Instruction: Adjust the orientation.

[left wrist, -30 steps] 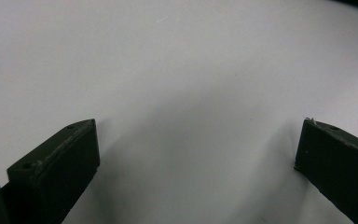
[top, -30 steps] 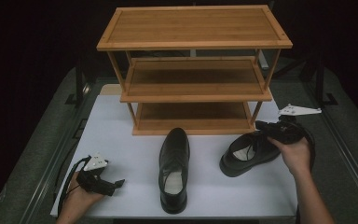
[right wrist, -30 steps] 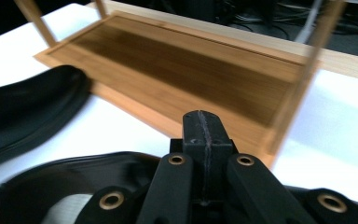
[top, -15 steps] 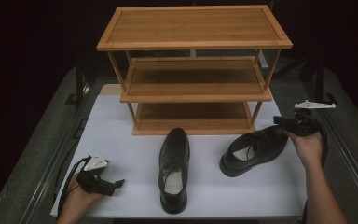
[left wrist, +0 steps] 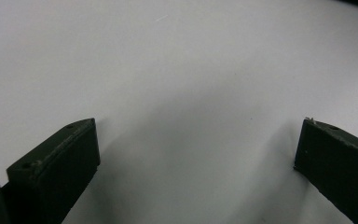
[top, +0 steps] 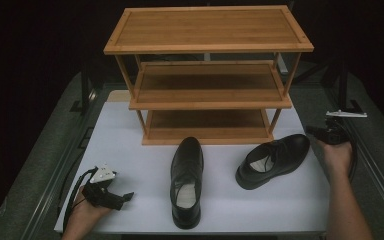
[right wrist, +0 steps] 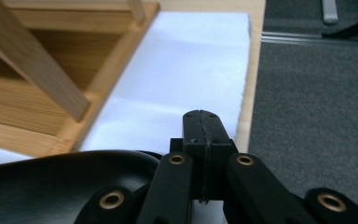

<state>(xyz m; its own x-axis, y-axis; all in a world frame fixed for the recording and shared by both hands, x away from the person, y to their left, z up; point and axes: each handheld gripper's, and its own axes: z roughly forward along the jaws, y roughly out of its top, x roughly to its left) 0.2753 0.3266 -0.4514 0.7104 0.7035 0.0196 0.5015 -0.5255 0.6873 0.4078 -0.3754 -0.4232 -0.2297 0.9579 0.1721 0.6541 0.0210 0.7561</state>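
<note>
Two black leather shoes lie on the white mat point(top: 125, 145). One shoe point(top: 186, 180) sits at the front centre, toe pointing at the rack. The other shoe point(top: 275, 159) lies to its right, angled, toe toward the far right; in the right gripper view this shoe point(right wrist: 51, 182) is the dark curved surface at lower left. My right gripper point(top: 324, 133) point(right wrist: 205, 119) hangs just right of that toe, shut with nothing between its jaws. At the mat's front left, my left gripper point(top: 122, 197) point(left wrist: 198, 130) is open over bare mat.
A three-tier bamboo shoe rack point(top: 207, 30) point(right wrist: 37, 70) stands at the back of the mat, with nothing on its shelves. Grey carpet-like table surface point(top: 380, 165) point(right wrist: 317, 93) borders the mat on both sides. Black stands rise at the far left and far right.
My right gripper has drawn back to the right, off the toe of the angled shoe, which stays put. The left gripper has not moved.
</note>
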